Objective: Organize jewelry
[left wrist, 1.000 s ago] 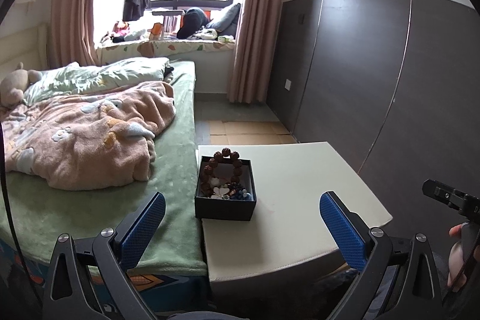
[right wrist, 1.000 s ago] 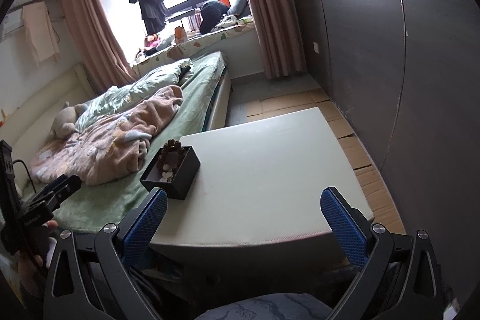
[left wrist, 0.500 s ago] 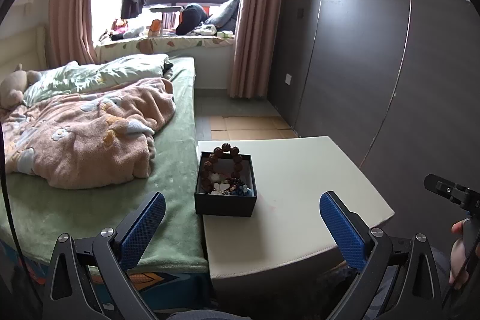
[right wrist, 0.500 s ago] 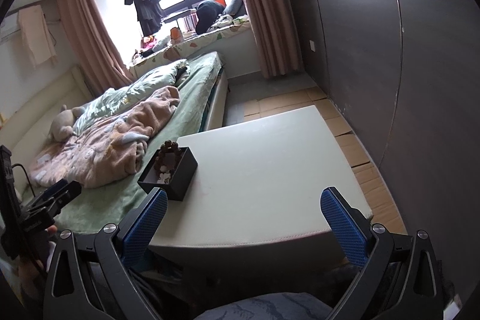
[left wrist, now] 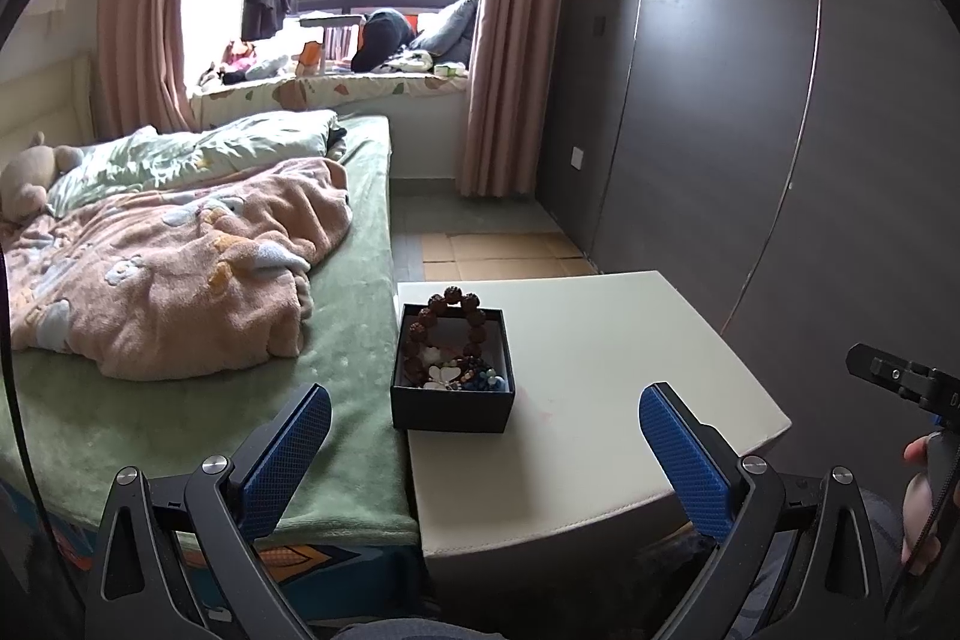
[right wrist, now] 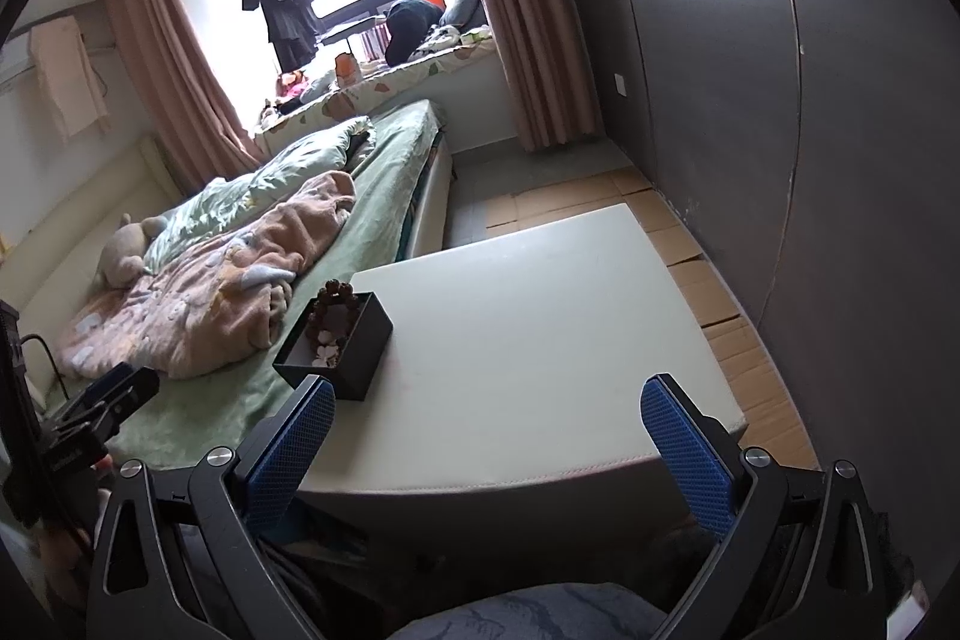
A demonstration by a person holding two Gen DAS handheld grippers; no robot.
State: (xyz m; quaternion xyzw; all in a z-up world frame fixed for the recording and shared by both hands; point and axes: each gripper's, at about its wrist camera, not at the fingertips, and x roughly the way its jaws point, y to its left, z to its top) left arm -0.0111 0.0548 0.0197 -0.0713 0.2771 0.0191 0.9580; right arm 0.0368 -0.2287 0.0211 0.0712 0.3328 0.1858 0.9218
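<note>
A small black box sits on the pale tabletop, hard against the table's left edge where it meets the bed. Inside it, a bracelet of large brown beads leans up over the far rim at the box's twelve o'clock, while a white flower-shaped piece and a cluster of small blue and dark beads lie along the near wall toward five o'clock. The left gripper hovers short of the table's near edge, its blue-padded fingers spread wide and holding nothing; the box lies ahead between them, closer to the left pad. In the right wrist view the right gripper is likewise fully spread and empty, with the box at about eleven o'clock, just beyond its left pad. A peach blanket is heaped on the green bedcover at nine o'clock from the box. Part of a hand shows at the lower right edge of the left wrist view.
</note>
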